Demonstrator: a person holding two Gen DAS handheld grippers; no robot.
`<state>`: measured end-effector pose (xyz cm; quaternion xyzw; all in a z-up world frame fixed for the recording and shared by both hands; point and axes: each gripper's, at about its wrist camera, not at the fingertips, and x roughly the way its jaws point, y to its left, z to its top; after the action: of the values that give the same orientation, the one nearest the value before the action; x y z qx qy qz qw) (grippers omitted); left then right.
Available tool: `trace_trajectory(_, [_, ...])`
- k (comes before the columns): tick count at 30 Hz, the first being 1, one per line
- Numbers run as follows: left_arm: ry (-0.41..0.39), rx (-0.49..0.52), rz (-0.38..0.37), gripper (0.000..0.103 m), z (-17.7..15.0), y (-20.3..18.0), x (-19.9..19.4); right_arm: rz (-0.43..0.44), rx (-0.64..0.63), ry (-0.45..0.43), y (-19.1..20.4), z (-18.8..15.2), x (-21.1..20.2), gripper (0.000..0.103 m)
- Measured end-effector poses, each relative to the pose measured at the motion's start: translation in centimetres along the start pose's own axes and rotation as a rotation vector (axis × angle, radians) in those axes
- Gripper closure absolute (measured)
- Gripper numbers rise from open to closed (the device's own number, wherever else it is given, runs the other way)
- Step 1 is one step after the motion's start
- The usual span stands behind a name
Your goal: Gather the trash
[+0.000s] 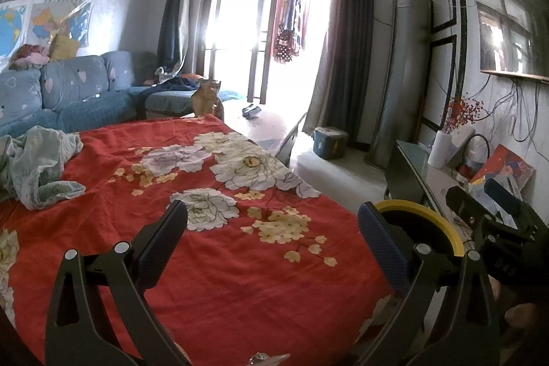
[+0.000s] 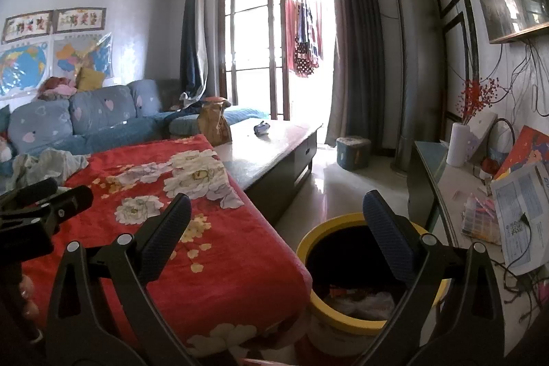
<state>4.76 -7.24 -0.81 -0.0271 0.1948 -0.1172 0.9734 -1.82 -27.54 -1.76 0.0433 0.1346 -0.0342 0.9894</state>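
Observation:
A round bin with a yellow rim stands on the floor beside the red floral cloth; crumpled wrappers and a plastic bag lie inside it. My right gripper is open and empty, held above the bin's near side. My left gripper is open and empty above the red floral cloth. The bin's yellow rim shows behind the left gripper's right finger. The right gripper shows at the right edge of the left wrist view.
A crumpled pale green cloth lies at the far left of the red cloth. A brown paper bag and a small blue item sit on the low table. A blue sofa, a side cabinet with papers and a white vase stand around.

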Motion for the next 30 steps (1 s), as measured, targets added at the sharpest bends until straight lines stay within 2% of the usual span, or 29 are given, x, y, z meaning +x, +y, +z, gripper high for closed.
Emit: trace_trajectory(30, [0.000, -0.003, -0.001, 0.006, 0.07, -0.27, -0.20, -0.010, 0.013, -0.010, -0.16, 0.22, -0.09, 0.011])
